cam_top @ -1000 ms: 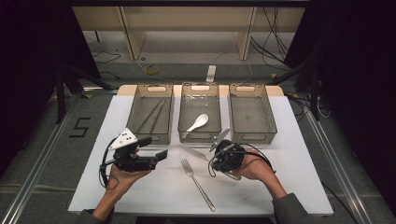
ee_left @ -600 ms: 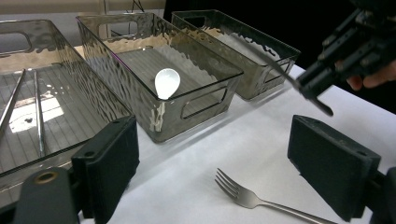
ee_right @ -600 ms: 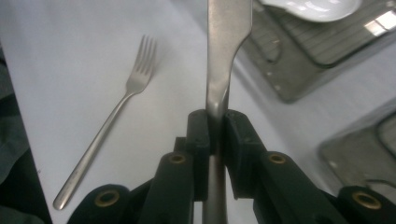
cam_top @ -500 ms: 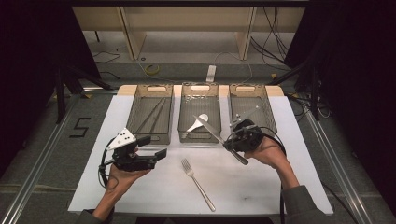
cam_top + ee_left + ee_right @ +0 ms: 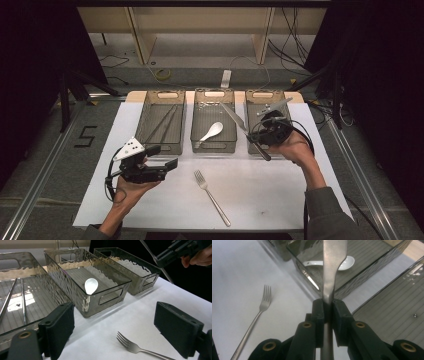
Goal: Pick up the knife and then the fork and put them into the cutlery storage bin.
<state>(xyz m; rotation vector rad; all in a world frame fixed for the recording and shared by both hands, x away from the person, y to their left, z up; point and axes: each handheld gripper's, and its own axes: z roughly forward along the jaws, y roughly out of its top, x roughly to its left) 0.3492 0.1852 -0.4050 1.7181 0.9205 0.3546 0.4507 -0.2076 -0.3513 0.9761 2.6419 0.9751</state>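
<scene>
Up near the far right corner of the table, my right gripper (image 5: 269, 131) squeezes the knife (image 5: 235, 117) tight. I should lower it slowly into the right bin (image 5: 260, 107). My left gripper (image 5: 152, 165) waits, jaws wide apart.

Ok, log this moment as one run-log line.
right gripper: shut on knife, raised above right bin | left gripper: open, over table | fork: on table | spoon: in middle bin
</scene>
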